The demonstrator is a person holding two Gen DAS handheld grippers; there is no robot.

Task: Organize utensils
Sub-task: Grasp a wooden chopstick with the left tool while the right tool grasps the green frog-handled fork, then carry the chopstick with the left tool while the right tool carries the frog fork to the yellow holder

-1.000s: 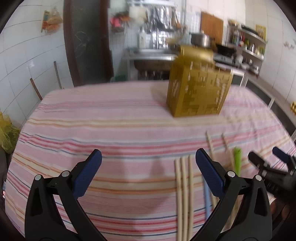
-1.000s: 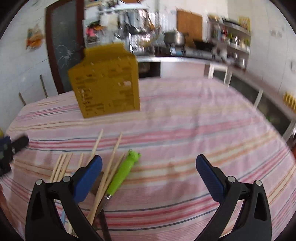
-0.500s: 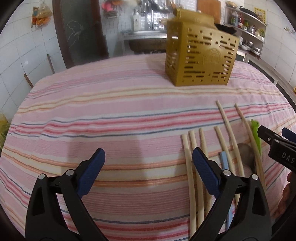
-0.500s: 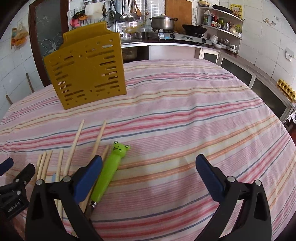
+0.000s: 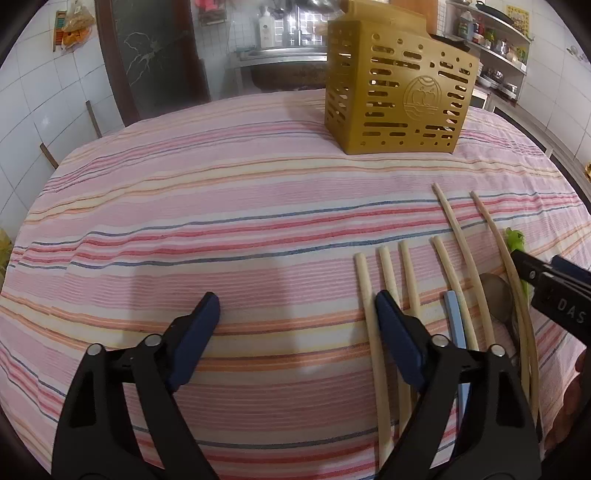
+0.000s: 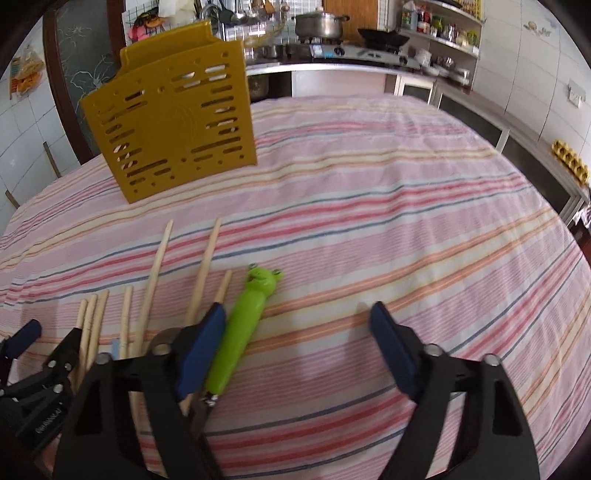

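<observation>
A yellow slotted utensil caddy [image 5: 395, 96] [image 6: 170, 125] stands upright at the far side of the striped tablecloth. Several wooden chopsticks [image 5: 369, 295] [image 6: 155, 273] lie in a loose row, with a pale blue handle [image 5: 456, 325] and a metal spoon bowl [image 5: 496, 295] among them. My left gripper [image 5: 297, 306] hovers low over bare cloth just left of the chopsticks, its jaws closing with nothing between them. My right gripper [image 6: 299, 314] is also closing. A green frog-handled utensil [image 6: 243, 332] lies just inside its left finger, not pinched. Each gripper shows at the edge of the other's view.
The striped tablecloth [image 6: 406, 221] runs bare to the right of the frog utensil. The table's right edge [image 6: 576, 258] drops off toward cabinets. A kitchen counter with a pot and stove [image 6: 325, 26] sits behind the caddy. A hand [image 5: 580, 373] shows at the left view's right edge.
Both grippers have sunk closer to the table and tilted further down. Their jaws have narrowed. The chopsticks and frog utensil now sit nearer the fingertips.
</observation>
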